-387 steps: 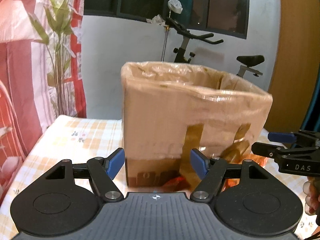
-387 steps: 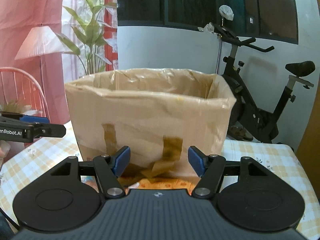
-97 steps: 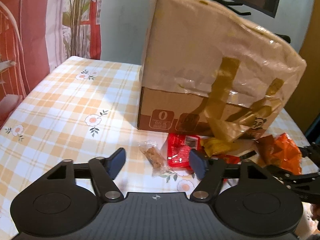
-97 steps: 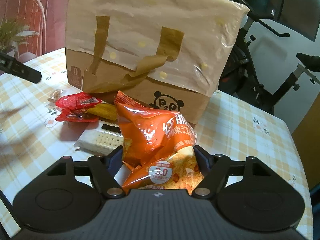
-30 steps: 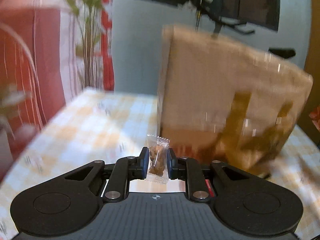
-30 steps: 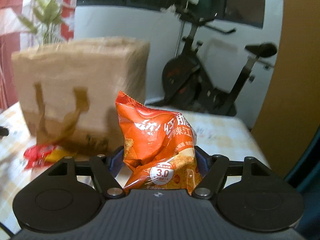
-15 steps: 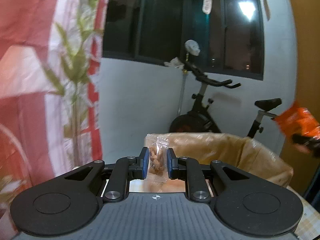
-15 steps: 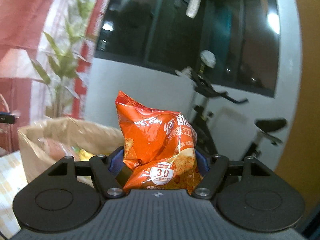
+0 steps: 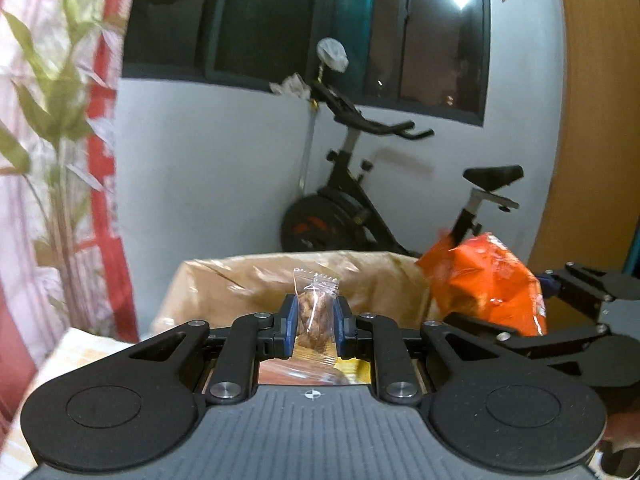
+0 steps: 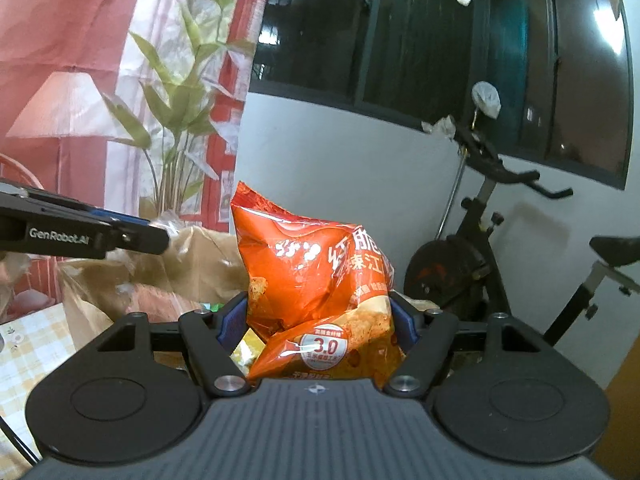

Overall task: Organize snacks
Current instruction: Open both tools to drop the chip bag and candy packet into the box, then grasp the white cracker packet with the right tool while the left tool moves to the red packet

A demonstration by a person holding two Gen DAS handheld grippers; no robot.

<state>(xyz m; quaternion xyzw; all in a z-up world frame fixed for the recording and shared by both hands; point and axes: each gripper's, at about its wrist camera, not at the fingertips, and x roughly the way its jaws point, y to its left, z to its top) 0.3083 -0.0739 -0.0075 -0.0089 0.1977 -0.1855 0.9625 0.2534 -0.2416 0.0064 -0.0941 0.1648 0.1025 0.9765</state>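
Left wrist view shows the left gripper (image 9: 316, 326) pinched narrow on a small clear packet (image 9: 315, 312) of brown nuts or similar, its blue pads (image 9: 291, 322) pressing the packet's sides so that the crimped top edge stands upright above them. Holding it by the middle like this keeps the light wrapper from swinging, and it sits right over the open mouth of the brown paper bag (image 9: 248, 280), which seems the obvious place to let it fall. Down between the fingers some yellow and orange wrappers already lie inside the bag (too dim to name).

Right wrist view has the right gripper (image 10: 316, 322) clamped on an orange chip bag (image 10: 312, 280), its jaws set much wider because the pouch is puffed with air; they squeeze the lower part, so the printed upper part stands tall and free. It too hangs above the bag's opening, toward the rim on the right, and the left view confirms this, with the orange pouch just beside the bag's far right corner.

Both grippers are raised over the same opening, close together but apart, probably so each snack can drop in without either tool knocking the other. My guess is that release is the step in hand. Behind stand an exercise bike (image 9: 360, 200), a dark window (image 9: 280, 20) and a plant (image 10: 180, 100) by a red curtain.
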